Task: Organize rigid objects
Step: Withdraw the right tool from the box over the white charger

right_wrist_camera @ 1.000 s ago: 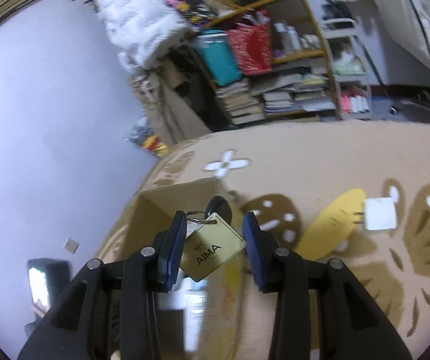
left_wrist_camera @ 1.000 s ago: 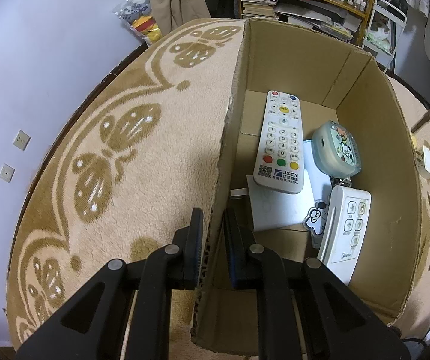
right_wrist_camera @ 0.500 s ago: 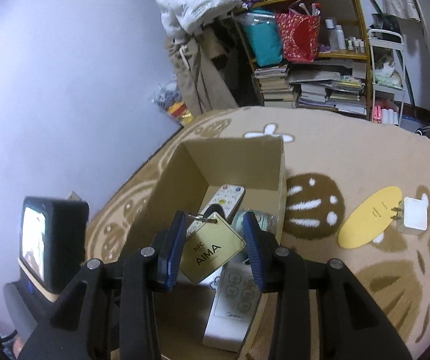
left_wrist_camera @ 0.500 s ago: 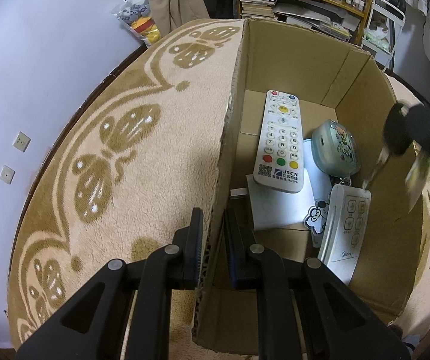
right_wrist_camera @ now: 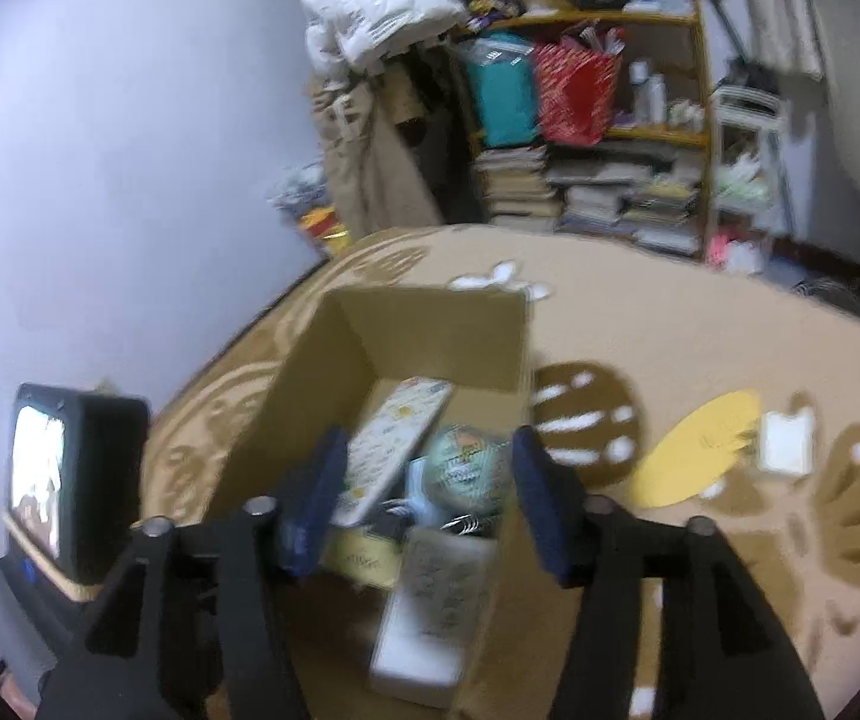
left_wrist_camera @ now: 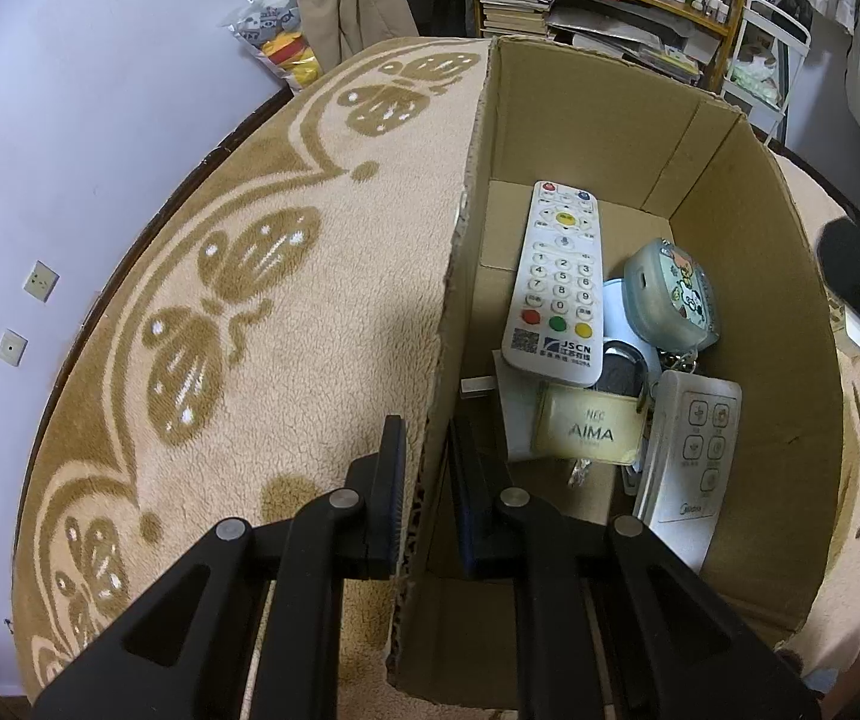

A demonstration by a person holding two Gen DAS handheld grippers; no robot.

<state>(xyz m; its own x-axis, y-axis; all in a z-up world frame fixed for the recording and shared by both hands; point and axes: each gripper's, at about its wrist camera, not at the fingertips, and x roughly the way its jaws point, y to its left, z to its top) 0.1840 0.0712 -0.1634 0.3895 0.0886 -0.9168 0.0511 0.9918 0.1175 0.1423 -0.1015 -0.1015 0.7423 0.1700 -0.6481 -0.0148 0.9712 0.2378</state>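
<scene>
My left gripper [left_wrist_camera: 427, 468] is shut on the near left wall of the cardboard box [left_wrist_camera: 748, 252]. Inside lie a white TV remote [left_wrist_camera: 556, 288], a teal round case [left_wrist_camera: 673, 297], a white AC remote [left_wrist_camera: 691, 456] and the yellow AIMA key tag [left_wrist_camera: 589, 429] with its black key fob [left_wrist_camera: 619, 369]. My right gripper [right_wrist_camera: 427, 495] is open and empty above the box [right_wrist_camera: 430, 330]; the tag [right_wrist_camera: 364, 555] lies below it.
The box stands on a beige patterned rug [left_wrist_camera: 238, 300]. A yellow oval card [right_wrist_camera: 700, 447] and a white charger [right_wrist_camera: 784, 441] lie on the rug right of the box. Cluttered shelves [right_wrist_camera: 610, 138] stand at the back. A small screen [right_wrist_camera: 40, 474] is at the left.
My right gripper opened and let go of the AIMA key tag, which now lies in the box between the two remotes. My left gripper has not moved.
</scene>
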